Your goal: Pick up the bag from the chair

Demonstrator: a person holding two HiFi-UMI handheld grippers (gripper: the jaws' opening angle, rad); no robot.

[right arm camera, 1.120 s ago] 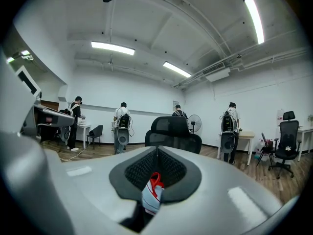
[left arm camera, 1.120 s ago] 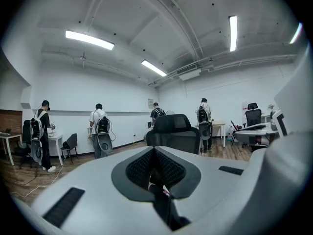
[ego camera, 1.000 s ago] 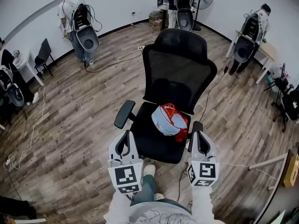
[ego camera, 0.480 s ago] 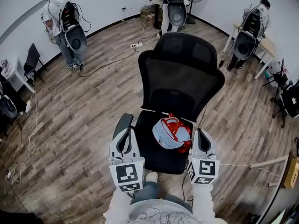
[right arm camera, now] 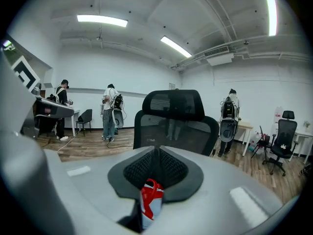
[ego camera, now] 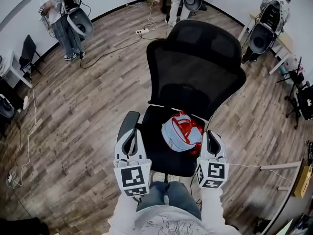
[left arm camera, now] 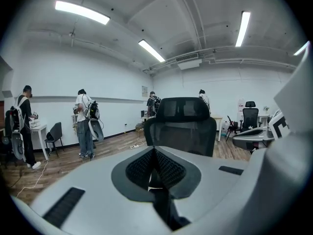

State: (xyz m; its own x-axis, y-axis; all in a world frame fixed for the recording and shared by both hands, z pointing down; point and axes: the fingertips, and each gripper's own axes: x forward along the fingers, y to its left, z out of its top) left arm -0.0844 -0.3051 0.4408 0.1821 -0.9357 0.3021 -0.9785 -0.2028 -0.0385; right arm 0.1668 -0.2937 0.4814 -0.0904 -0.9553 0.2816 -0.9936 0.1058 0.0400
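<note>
One bag (right arm camera: 150, 204), glimpsed past right tongs (right arm camera: 157, 153)

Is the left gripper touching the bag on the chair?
Apart. The head view shows a strip of bare black chair seat between the left gripper and the bag.

The room looked like an open office turned into a test lab. A black mesh office chair (ego camera: 195, 67) stood in the middle of a bare wood-plank floor (ego camera: 83, 111), under white walls, long ceiling lights (left arm camera: 81, 12) and an air unit (left arm camera: 190, 62). A desk (ego camera: 285, 42) and a spare chair (ego camera: 27, 50) stood by the walls. Cables (ego camera: 30, 126) and a power strip (ego camera: 142, 32) lay loose, and several people (ego camera: 61, 26) wore bulky backpack rigs.
</note>
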